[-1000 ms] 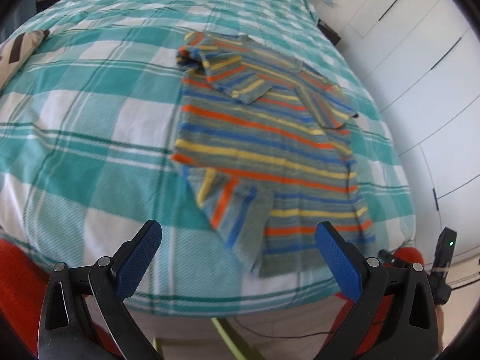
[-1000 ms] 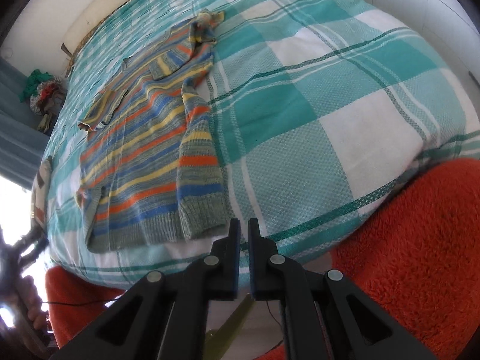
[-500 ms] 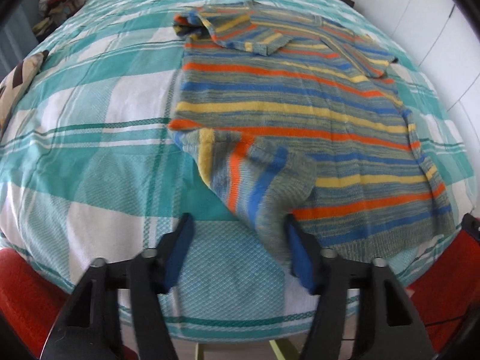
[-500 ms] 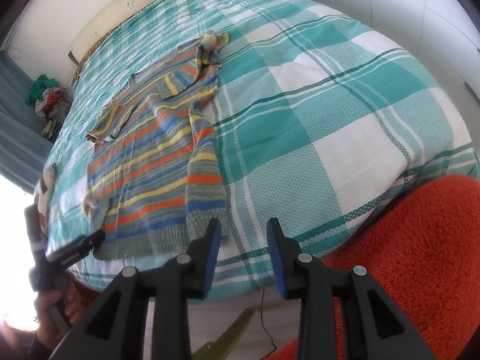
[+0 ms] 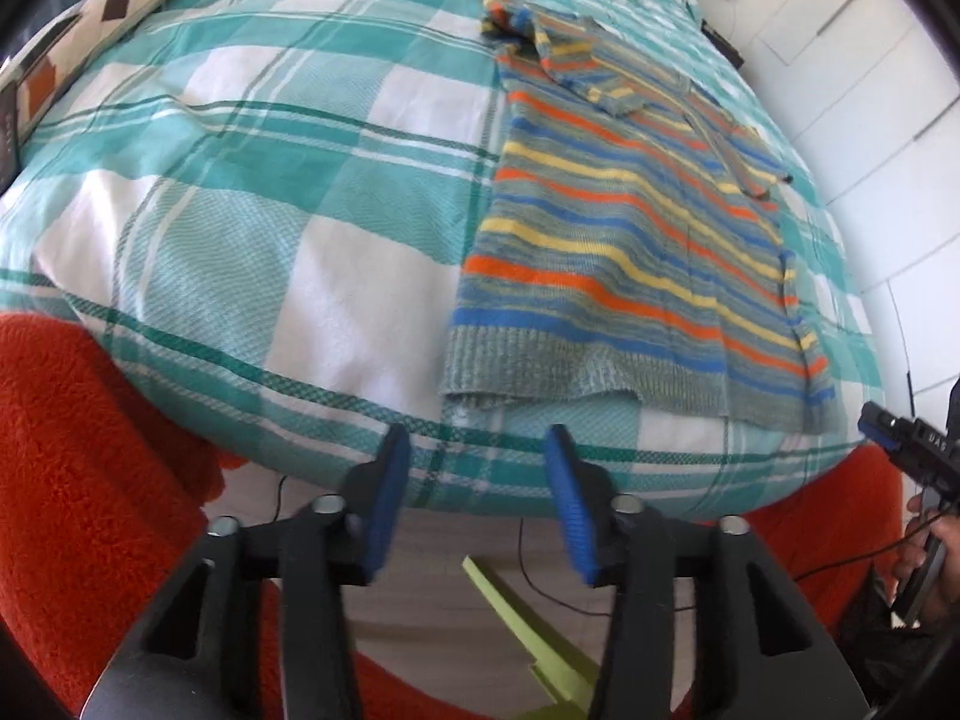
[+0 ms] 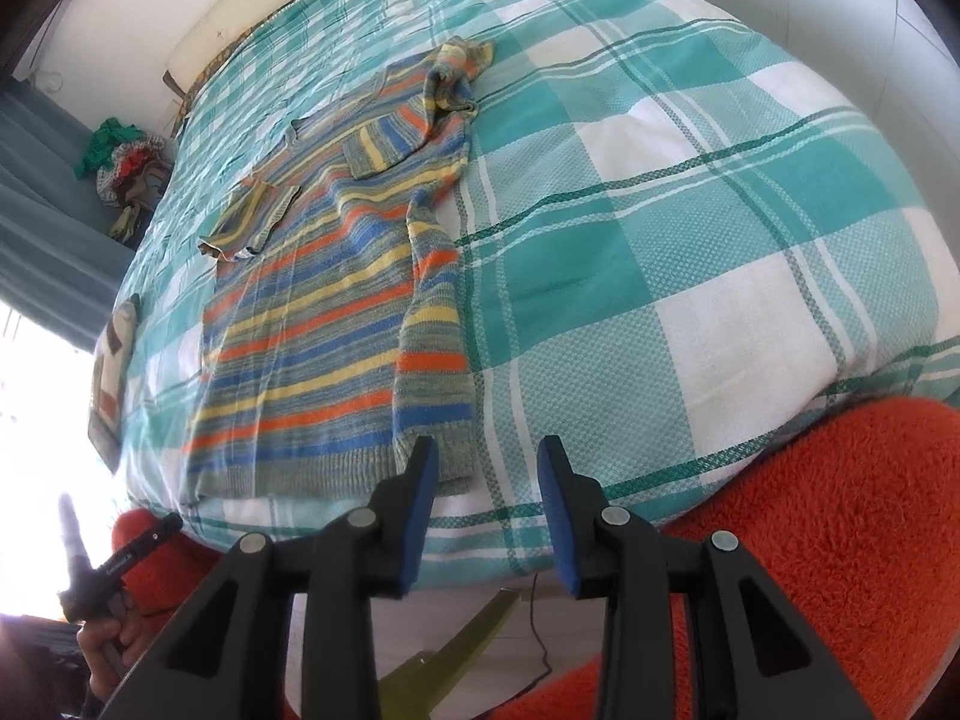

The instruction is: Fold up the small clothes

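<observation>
A small striped knit sweater (image 5: 624,240) in grey, orange, blue and yellow lies flat on the bed, hem towards me; it also shows in the right wrist view (image 6: 336,312). One sleeve is folded lengthwise over the body (image 6: 435,324); the other sleeve lies bunched near the collar (image 6: 450,78). My left gripper (image 5: 477,450) is open and empty, just short of the hem's left corner. My right gripper (image 6: 486,462) is open and empty, just short of the hem's right corner.
The bed carries a teal and white checked cover (image 5: 252,192). An orange fluffy blanket (image 6: 810,540) hangs at the bed's near edge. A patterned pillow (image 5: 78,42) lies far left. White cupboards (image 5: 870,90) stand to the right. A cable (image 5: 540,576) lies on the floor.
My left gripper has pulled back from the folded sleeve to the bed's near edge, and the sleeve now lies flat. My right gripper has opened from shut.
</observation>
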Available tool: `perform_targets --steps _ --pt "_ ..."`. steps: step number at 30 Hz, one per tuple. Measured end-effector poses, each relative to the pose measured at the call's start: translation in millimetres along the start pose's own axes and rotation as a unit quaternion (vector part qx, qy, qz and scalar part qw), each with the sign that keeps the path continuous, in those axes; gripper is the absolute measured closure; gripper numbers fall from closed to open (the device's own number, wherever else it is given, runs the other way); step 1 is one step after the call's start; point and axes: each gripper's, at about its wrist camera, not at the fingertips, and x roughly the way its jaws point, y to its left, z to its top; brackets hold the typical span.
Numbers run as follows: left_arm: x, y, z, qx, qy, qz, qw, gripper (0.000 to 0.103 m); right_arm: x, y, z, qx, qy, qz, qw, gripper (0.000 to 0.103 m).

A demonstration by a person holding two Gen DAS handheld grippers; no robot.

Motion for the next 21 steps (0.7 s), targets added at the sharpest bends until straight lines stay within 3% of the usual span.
perform_targets --steps 2,4,5,6,7,8,9,10,14,16,20,21 --pt "-7 12 8 -0.038 -0.027 -0.031 0.9984 0.008 1 7 3 -0.021 0.004 -0.005 1.0 0.044" --pt "5 19 22 -0.059 -0.022 -0.052 0.9966 0.007 5 19 6 -0.047 0.008 0.0 0.999 0.038" --pt "18 21 29 -0.06 -0.007 -0.048 0.997 0.012 10 25 8 -0.06 0.011 0.007 0.998 0.037" --pt "33 22 33 -0.062 0.011 -0.046 0.997 0.022 17 31 10 -0.072 0.015 0.014 0.997 0.037" --pt "47 23 35 -0.061 0.034 -0.042 0.9967 0.052 27 36 13 -0.081 0.018 0.021 0.996 0.037" --pt "56 20 37 -0.05 0.05 -0.028 0.9971 0.08 38 37 15 -0.085 0.027 0.03 0.996 0.049" --pt "58 16 37 -0.035 0.046 -0.022 0.9981 0.101 51 34 18 -0.082 0.042 0.035 0.995 0.066" --pt "56 13 37 -0.023 0.043 -0.018 0.9986 0.101 60 28 19 -0.074 0.057 0.027 0.995 0.097" --pt "29 14 30 -0.012 0.02 -0.019 0.9996 0.102 31 -9 17 -0.024 0.045 0.01 0.999 0.1" --pt "28 16 28 -0.016 0.029 -0.019 0.9993 0.102 16 -20 14 -0.006 0.047 0.025 0.999 0.1" --pt "22 9 29 -0.004 0.029 -0.012 0.9995 0.102 30 -26 12 0.02 0.073 0.022 0.997 0.1" --pt "13 7 30 0.002 0.021 -0.014 0.9997 0.102 34 -29 10 0.042 0.082 0.04 0.995 0.1"
